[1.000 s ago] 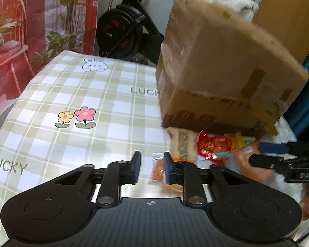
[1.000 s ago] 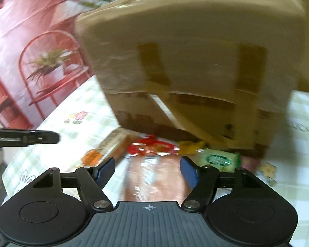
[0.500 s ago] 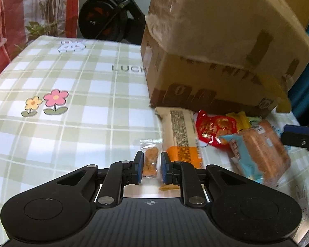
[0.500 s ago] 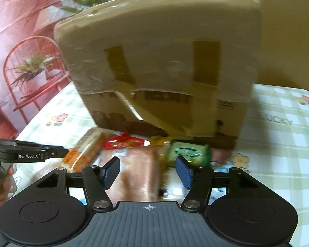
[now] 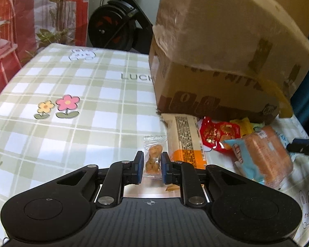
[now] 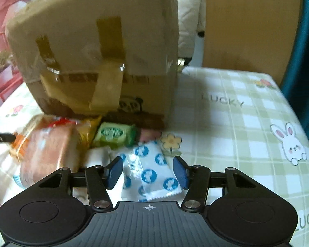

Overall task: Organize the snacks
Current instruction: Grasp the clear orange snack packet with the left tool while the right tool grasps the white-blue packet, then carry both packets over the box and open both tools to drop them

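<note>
My left gripper (image 5: 152, 164) is shut on a small clear packet (image 5: 154, 150) holding a brown snack, low over the checked tablecloth (image 5: 72, 78). Right of it lie a long bar packet (image 5: 185, 138) with an orange end, a red packet (image 5: 218, 133) and an orange bread packet (image 5: 265, 154) in pale blue wrap. In the right wrist view a white packet with blue dots (image 6: 152, 164) lies between the closing jaws of my right gripper (image 6: 148, 170); the left pad stands clear of it. A green packet (image 6: 113, 132) lies just behind.
A big taped cardboard box (image 6: 96, 51) stands directly behind the snack pile, its flap leaning over it. An exercise bike (image 5: 113, 30) stands beyond the table's far edge. The cloth to the left (image 5: 51, 123) and to the right (image 6: 247, 133) is bare.
My left gripper sank onto the small clear packet and narrowed around it. My right gripper swung right, from the orange bread packet to the blue-dotted packet, and its jaws narrowed.
</note>
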Action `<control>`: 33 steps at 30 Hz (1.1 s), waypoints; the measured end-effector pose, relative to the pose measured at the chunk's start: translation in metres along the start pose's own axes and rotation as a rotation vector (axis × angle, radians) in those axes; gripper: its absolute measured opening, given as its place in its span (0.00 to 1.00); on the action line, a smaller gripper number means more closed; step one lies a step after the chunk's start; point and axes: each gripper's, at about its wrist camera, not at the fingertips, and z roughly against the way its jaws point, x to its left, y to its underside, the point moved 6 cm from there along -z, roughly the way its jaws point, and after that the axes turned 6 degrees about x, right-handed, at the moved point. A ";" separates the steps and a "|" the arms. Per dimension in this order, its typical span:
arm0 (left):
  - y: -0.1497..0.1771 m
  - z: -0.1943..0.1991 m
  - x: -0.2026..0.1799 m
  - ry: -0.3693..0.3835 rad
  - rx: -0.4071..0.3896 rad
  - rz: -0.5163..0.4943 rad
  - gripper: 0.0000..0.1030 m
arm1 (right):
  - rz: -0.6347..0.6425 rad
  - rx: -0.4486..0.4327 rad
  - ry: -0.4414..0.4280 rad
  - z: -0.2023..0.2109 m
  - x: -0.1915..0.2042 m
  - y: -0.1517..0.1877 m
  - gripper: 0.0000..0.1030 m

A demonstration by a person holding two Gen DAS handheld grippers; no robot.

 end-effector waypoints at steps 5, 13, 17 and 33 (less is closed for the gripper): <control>-0.006 0.016 -0.002 0.004 -0.029 0.006 0.18 | 0.062 0.015 0.015 -0.018 0.005 0.001 0.60; -0.019 0.040 -0.017 0.024 -0.093 0.004 0.18 | 0.060 0.015 -0.011 -0.022 0.003 0.004 0.43; -0.031 0.054 -0.030 0.039 -0.141 -0.014 0.18 | 0.009 -0.060 -0.044 0.007 -0.005 0.003 0.43; -0.149 0.110 -0.091 0.125 -0.422 -0.104 0.18 | 0.121 -0.532 -0.062 0.147 -0.005 -0.142 0.43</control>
